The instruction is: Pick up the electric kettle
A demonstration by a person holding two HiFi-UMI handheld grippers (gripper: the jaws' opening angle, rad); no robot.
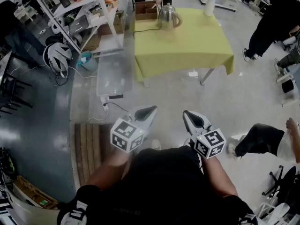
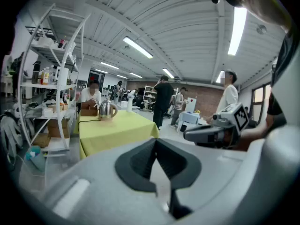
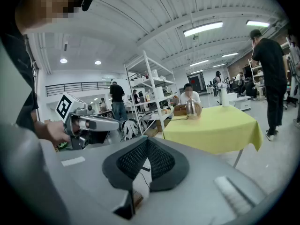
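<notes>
Left hand-held gripper [image 1: 149, 111] and right hand-held gripper [image 1: 190, 116] are both clenched on nothing, well apart from the yellow-covered bench [image 1: 187, 46]. The electric kettle [image 1: 168, 18] stands upright near the bench's far edge, untouched, its cord [image 1: 145, 30] trailing off. I judge all 3 steps remain: approaching, opening, grasping.

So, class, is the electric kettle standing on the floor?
No, the electric kettle stands on the yellow-covered table, beside a cardboard box.
</notes>
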